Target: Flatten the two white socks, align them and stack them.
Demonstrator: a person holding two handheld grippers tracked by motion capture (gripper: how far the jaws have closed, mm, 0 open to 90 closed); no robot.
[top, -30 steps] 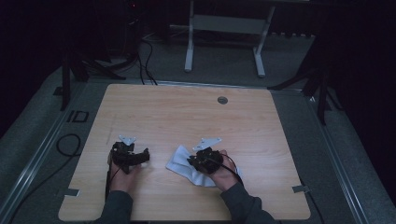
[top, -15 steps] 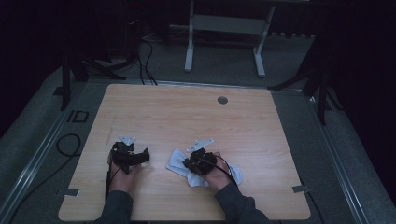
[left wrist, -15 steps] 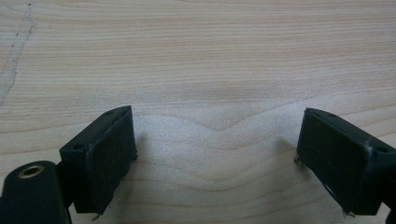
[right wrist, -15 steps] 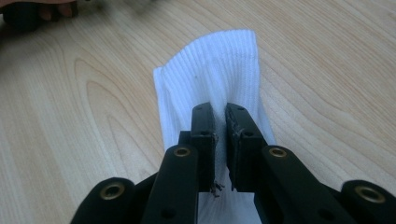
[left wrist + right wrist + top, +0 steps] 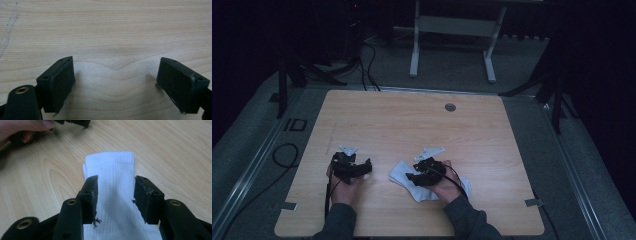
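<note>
A white sock [image 5: 404,172] is seen lying flat on the table [image 5: 412,125] near its front edge, at about 6 o'clock from the table's middle in the high view. In that view its left end is bare wood-side, while the rest is covered by the right gripper [image 5: 412,176] and the hand holding it, with a further white part showing at 4 o'clock from the hand.

In the right gripper view the sock [image 5: 112,175] is seen with its ribbed cuff pointing to 12 o'clock. The right gripper [image 5: 115,195] is held just above it, the jaws standing apart on either side of the fabric. They have just been opening; the sock is between them, but it is not pinched by the pads.

The left gripper [image 5: 364,167] is held at 9 o'clock from the sock, apart from it, resting low over the wood. In the left gripper view the left gripper [image 5: 115,82] is shown with its jaws spread wide, nothing but bare table [image 5: 105,30] between them.

A round grommet [image 5: 450,107] is set in the table at 12 o'clock, well apart from both hands.
</note>
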